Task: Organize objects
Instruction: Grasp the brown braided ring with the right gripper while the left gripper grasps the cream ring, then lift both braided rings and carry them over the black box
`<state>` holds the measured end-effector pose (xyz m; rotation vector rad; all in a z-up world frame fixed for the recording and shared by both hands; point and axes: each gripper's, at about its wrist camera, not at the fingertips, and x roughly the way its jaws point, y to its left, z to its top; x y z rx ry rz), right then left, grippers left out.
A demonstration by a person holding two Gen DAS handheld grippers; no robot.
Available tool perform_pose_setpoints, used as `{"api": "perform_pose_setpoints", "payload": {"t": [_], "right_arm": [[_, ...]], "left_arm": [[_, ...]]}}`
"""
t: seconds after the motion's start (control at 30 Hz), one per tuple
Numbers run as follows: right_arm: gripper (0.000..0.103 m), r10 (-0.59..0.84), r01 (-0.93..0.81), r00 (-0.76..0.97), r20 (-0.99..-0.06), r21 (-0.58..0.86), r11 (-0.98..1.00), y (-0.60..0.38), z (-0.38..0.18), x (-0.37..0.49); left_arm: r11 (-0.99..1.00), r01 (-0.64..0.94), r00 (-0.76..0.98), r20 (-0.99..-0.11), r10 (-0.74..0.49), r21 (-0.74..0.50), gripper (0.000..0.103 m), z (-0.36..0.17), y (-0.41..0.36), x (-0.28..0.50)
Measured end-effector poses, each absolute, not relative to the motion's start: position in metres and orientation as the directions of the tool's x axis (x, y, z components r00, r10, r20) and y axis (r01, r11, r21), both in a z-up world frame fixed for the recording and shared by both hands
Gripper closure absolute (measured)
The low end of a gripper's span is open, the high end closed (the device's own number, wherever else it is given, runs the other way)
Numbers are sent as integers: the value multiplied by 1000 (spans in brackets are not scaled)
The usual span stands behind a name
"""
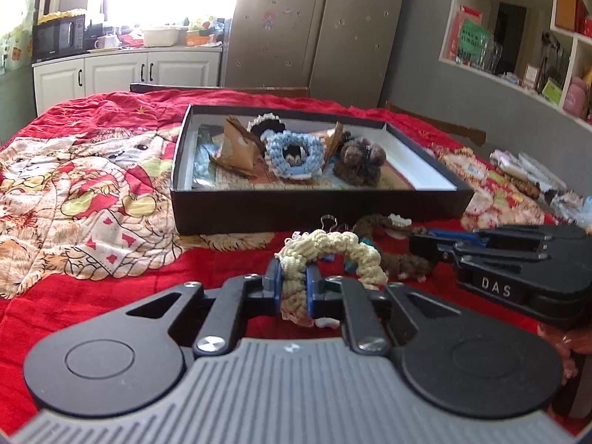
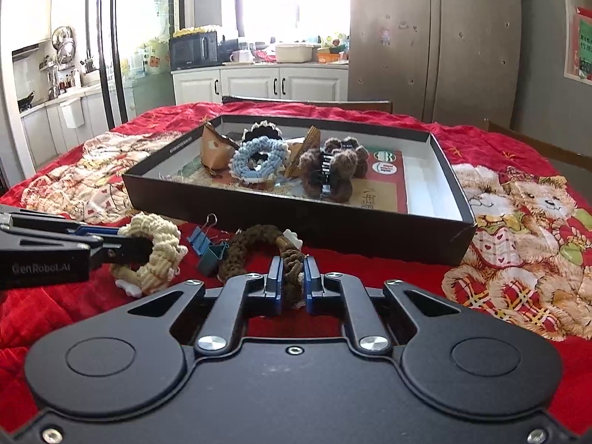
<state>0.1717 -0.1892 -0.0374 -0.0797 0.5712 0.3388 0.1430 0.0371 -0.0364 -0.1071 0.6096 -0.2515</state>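
My left gripper [image 1: 292,270] is shut on a cream crocheted scrunchie [image 1: 333,244], which lies on the red bear-print blanket [image 1: 92,203] in front of a black shallow box [image 1: 318,203]. To its right, my right gripper [image 2: 293,270] is shut on a brown crocheted scrunchie [image 2: 255,236]. The right wrist view also shows the left gripper [image 2: 144,248] reaching in from the left onto the cream scrunchie [image 2: 162,236]. The box [image 2: 296,218] holds a blue scrunchie [image 2: 259,159], a brown fluffy hair claw [image 2: 333,170], paper packets and a dark frilled scrunchie.
Two blue binder clips [image 2: 207,248] lie between the two scrunchies. Several small packets [image 1: 525,170] sit on the blanket to the right of the box. Behind the table are wooden chair backs, a fridge and kitchen cabinets. A hand [image 1: 566,340] holds the right gripper.
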Motion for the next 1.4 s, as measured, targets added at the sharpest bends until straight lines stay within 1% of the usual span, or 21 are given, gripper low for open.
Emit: {"api": "perform_pose_setpoints", "payload": {"t": [0.3,0.77,1.13,1.4], "right_arm": [[93,321,-337,816,-480,56,940,-199,-16,160],[93,316,-336,862,-396,21,942,-205,23,152],[93,289,-297,902,-320,23,954,-217,62,171],[93,275,-271,913,-302,56,961,-226,73,197]], "left_arm": [[960,197,818,-507,-274,-201,88,-13,43,137],[965,213,838,-479,-262,-155,88,13,36,144],[971,200,865,-441,-238,-131,88,35,32,169],[972,198,884,-405,-234,-129,88,51,25,188]]}}
